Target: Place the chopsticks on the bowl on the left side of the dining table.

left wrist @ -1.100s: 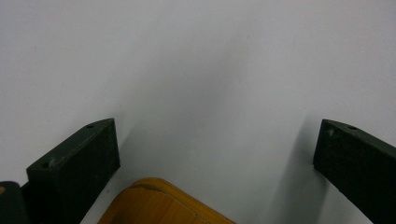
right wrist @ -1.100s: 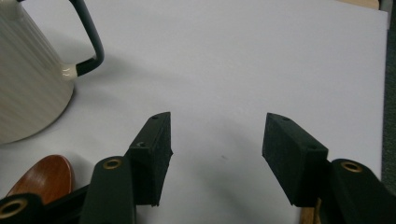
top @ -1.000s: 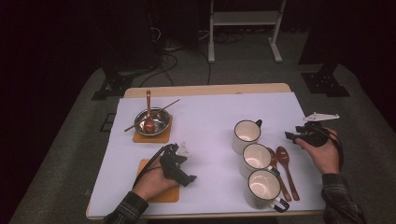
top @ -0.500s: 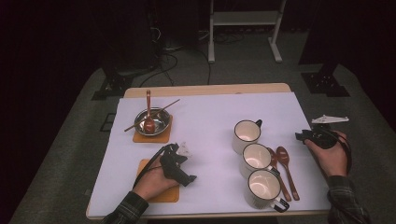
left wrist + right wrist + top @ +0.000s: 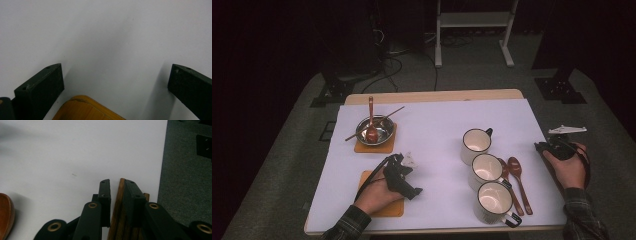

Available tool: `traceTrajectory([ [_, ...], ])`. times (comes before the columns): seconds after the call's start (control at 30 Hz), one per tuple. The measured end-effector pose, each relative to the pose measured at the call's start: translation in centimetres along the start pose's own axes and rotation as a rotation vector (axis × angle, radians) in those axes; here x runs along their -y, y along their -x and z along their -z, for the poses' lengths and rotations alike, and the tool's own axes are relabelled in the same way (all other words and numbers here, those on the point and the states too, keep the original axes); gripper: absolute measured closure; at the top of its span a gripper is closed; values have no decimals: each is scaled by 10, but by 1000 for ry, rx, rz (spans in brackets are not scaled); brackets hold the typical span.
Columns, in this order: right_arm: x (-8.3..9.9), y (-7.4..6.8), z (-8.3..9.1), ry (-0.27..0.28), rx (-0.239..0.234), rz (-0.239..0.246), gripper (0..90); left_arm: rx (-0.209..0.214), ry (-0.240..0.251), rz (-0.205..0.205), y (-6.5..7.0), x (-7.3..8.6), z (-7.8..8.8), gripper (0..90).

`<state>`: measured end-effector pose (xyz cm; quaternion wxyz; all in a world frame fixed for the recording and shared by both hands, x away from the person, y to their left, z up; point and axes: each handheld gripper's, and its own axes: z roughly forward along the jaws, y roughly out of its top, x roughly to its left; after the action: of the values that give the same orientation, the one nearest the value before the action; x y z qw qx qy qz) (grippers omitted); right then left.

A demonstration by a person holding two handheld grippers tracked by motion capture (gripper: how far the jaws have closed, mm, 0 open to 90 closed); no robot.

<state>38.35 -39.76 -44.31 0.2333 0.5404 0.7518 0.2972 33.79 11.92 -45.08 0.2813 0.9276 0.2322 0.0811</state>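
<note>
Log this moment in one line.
left tongs: open, at mat edge | right tongs: just closing around wooden strip, small gap left

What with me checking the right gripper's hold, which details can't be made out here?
1. Wooden piece between the right gripper's jaws, which have just been closing: right gripper view's bottom edge cuts it; pad contact unclear.
2. Orange coaster: left gripper view's bottom edge cuts it; in the high view the left hand covers part.
3. Brown spoon: right gripper view's left edge cuts it.
</note>
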Motion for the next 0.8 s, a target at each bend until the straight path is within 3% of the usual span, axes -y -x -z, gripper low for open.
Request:
traceTrajectory([
  [0.53,1,0,-2,-15,31,18,773,-1,-1,4,0,0,0,0],
  [0.8,1,-1,-2,-17,21,23,779,-1,-1,5,0,0,0,0],
])
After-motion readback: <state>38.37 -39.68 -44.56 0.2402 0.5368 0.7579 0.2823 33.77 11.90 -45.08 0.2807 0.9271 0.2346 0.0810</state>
